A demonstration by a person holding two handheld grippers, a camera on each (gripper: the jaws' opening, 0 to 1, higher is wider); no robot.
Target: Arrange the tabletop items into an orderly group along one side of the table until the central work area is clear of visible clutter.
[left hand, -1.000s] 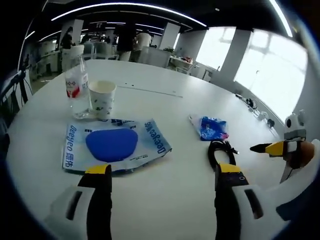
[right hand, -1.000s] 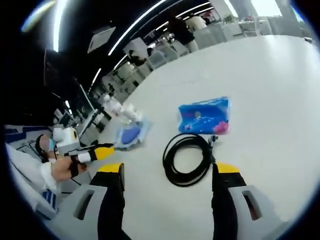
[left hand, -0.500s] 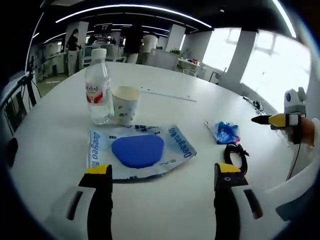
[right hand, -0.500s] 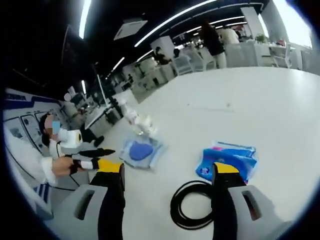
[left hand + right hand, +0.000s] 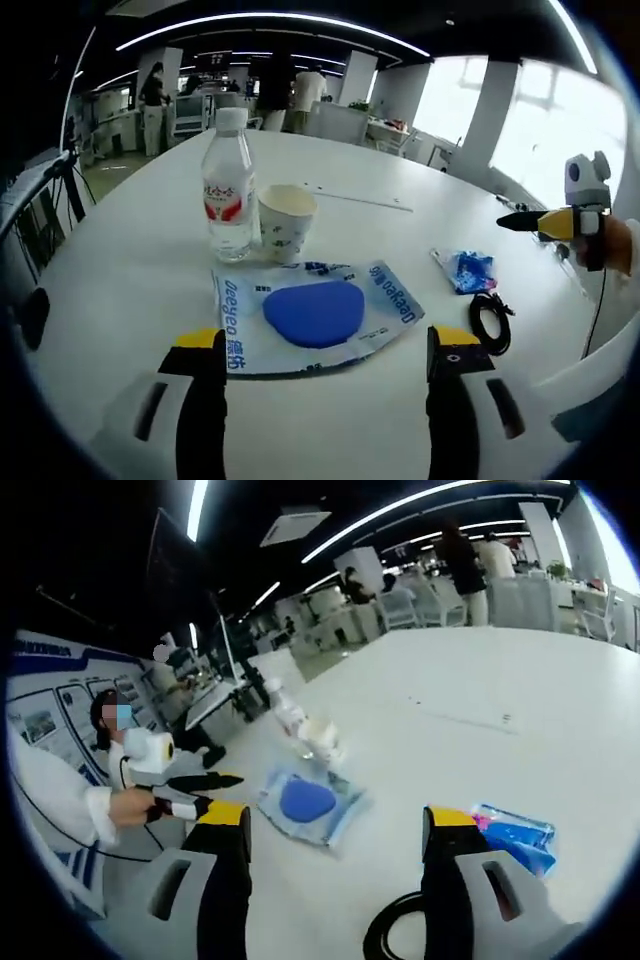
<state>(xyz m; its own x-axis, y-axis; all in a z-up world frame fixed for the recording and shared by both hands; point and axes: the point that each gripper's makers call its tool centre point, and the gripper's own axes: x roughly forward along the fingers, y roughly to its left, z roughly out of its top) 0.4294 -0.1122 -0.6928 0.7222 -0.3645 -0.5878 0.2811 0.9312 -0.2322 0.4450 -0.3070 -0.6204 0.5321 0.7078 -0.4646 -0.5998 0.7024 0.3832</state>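
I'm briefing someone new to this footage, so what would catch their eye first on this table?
Probably the white packet with its big blue oval, lying flat on the white table just ahead of the left gripper, whose jaws are open. Right behind it stand a clear water bottle and a paper cup, side by side. Off right lie a small blue pack and a coiled black cable.

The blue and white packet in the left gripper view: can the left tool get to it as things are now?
Probably yes. The packet lies flat on the table just ahead of the open left tool, with nothing between. The bottle and paper cup stand beyond it, out of the way.
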